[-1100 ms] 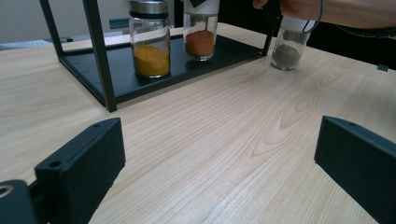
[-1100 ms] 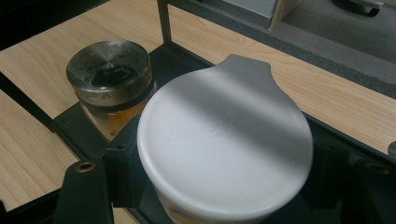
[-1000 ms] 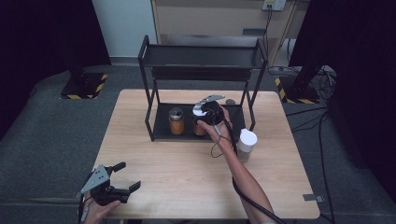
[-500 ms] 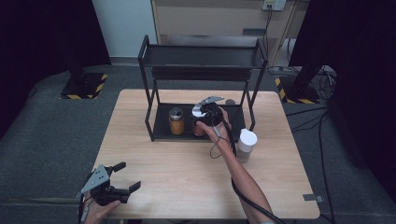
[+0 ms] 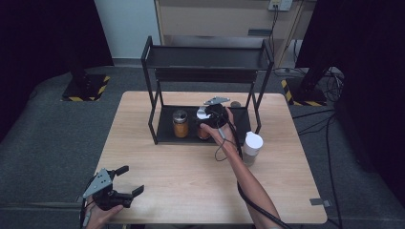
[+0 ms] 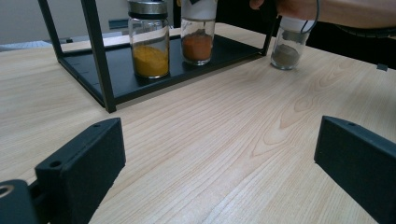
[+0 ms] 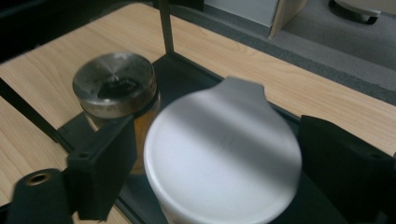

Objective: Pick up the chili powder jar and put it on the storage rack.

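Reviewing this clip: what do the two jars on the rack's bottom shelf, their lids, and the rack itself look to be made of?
Both jars, yellow-filled and orange-filled, look like clear glass: the powder shows through. The metal lid looks brushed, with radial sheen; the white lid is matte, probably plastic. The rack looks like matte black painted metal bars.

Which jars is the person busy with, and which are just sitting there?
Busy with: orange jar under the right gripper, on the rack.

Just sitting: yellow jar, brown jar on the table, left gripper.
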Demonstrator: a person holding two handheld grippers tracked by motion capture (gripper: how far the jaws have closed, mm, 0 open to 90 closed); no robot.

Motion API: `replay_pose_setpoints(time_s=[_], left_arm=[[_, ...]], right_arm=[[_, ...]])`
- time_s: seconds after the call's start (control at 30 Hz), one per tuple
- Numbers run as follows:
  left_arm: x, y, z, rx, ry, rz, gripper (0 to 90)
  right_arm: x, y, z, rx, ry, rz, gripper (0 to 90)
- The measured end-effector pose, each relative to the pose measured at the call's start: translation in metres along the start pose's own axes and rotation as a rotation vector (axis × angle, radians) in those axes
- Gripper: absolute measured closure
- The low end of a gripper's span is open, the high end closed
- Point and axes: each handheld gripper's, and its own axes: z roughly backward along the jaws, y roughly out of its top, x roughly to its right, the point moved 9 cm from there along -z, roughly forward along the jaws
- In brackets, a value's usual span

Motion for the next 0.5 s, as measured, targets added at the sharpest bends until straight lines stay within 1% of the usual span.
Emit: replay_pose_setpoints(time_s=[0.17, 0.23, 0.3, 0.37, 0.5], left_arm=[[0.0, 0.0, 0.0, -0.002, -0.001, -0.002, 0.9], [0.0, 0.0, 0.0, -0.002, -0.002, -0.002, 0.9], [0.0, 0.0, 0.0, -0.001, -0.001, -0.002, 0.9], [0.0, 0.0, 0.0, -0.001, -0.001, -0.002, 0.9], [0.001, 0.0, 0.0, 0.0, 0.001, -0.003, 0.8]], right_arm=[[0.001, 0.01, 0.01, 0.01, -0.001, -0.006, 6.5], [0.002, 0.013, 0.015, 0.019, -0.002, 0.001, 6.1], [0.004, 0.018, 0.022, 0.028, 0.005, -0.01, 5.9], [0.004, 0.022, 0.03, 0.036, 0.008, -0.011, 5.8], [0.004, 0.03, 0.046, 0.054, 0.026, 0.001, 5.8]])
